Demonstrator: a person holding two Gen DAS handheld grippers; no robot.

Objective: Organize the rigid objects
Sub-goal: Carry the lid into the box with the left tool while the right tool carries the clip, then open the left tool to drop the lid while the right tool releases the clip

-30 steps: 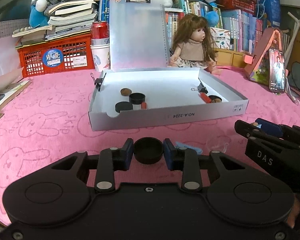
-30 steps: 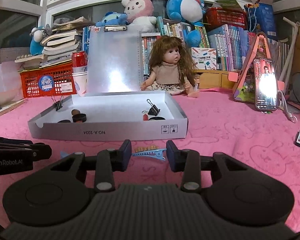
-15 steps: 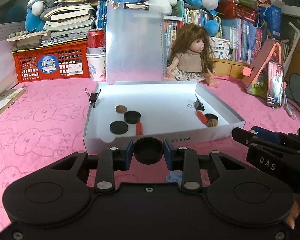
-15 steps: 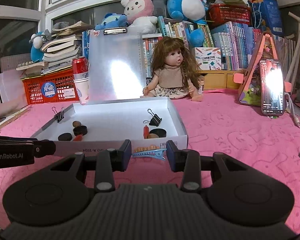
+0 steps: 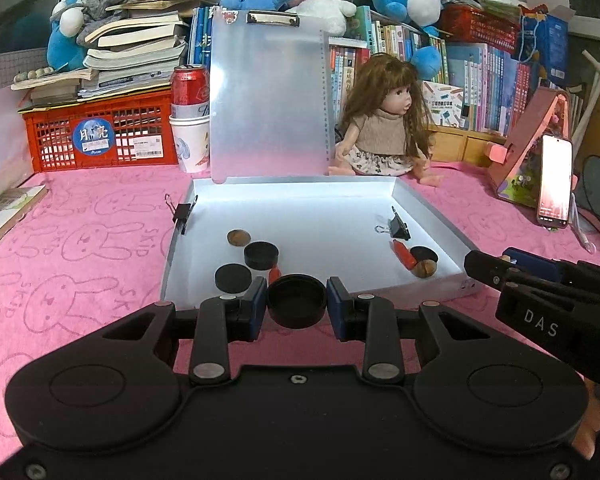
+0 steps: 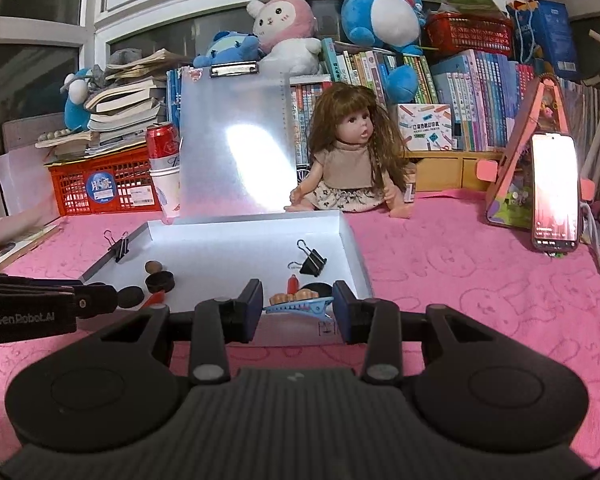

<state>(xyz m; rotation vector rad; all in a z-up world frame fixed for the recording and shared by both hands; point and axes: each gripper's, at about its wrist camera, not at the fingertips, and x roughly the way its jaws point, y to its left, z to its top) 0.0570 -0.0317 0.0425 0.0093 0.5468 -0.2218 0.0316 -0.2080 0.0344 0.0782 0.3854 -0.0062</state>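
Observation:
My left gripper (image 5: pixel 297 301) is shut on a black round cap (image 5: pixel 297 300) and holds it above the near wall of the white shallow box (image 5: pixel 312 200). My right gripper (image 6: pixel 298 307) is shut on a blue hair clip (image 6: pixel 300 306), held just above the box's (image 6: pixel 356 252) near right corner. Inside the box lie two black caps (image 5: pixel 261 255), a walnut (image 5: pixel 238 237), a red piece (image 5: pixel 404 255), a binder clip (image 5: pixel 398 227) and another walnut (image 5: pixel 425 269).
A binder clip (image 5: pixel 182 212) grips the box's left wall. Behind the box stand a clear clipboard (image 5: pixel 268 100), a doll (image 5: pixel 384 128), a red crate (image 5: pixel 100 136) and a can on cups (image 5: pixel 190 120). A lit phone (image 5: pixel 555 184) leans at the right.
Both grippers moved forward towards the box, each still holding its object. The cap and the hair clip are now over the box's near edge.

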